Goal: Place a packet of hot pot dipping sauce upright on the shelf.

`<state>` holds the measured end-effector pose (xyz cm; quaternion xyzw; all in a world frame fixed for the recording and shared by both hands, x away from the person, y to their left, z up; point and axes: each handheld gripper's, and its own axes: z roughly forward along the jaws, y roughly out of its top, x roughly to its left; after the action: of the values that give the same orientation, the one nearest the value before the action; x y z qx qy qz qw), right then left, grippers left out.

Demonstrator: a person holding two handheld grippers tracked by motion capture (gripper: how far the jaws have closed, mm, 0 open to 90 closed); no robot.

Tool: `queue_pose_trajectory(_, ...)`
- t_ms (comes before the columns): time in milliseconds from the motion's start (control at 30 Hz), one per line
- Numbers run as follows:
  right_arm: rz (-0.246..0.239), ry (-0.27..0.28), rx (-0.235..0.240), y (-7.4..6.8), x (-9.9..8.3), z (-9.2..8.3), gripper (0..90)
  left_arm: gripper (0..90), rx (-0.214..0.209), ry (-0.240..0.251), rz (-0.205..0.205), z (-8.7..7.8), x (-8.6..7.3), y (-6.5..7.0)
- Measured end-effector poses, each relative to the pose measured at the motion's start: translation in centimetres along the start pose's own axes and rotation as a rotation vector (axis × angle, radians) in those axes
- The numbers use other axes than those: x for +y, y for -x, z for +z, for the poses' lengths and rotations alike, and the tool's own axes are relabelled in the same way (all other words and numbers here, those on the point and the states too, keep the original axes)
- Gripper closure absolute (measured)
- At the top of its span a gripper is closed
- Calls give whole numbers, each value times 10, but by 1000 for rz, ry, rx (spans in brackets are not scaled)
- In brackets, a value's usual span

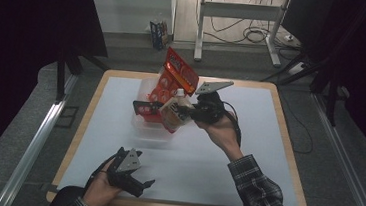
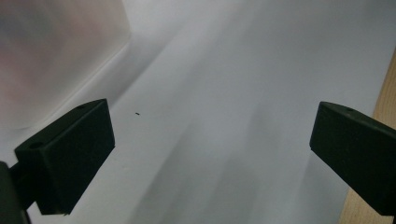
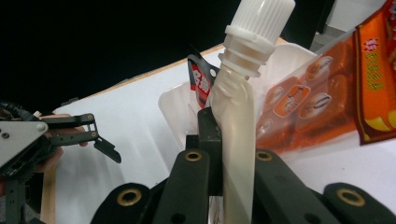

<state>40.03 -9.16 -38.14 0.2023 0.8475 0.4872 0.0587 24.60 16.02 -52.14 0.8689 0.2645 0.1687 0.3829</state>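
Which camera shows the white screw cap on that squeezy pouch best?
The right gripper view: the cap stands close and sharp above the pouch its jaws pinch. The high view shows it tiny; the left gripper view faces bare table.

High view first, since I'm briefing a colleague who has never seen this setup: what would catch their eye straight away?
The right gripper holds a pale spouted pouch with a white cap, pinched flat between its shut jaws above a clear plastic bin at the table's middle. An orange-red snack package juts up out of that bin, the brightest thing in sight. Near the table's front edge the left gripper rests low with its jaws wide open on nothing.
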Motion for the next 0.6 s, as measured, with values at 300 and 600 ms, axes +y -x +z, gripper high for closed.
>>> queue_pose_trajectory(300,-21,-8,26,-3,8,17,882,0,-1,-1,0,0,0,0)
queue_pose_trajectory(600,-33,-18,60,-6,14,32,881,0,-2,-3,0,0,0,0)
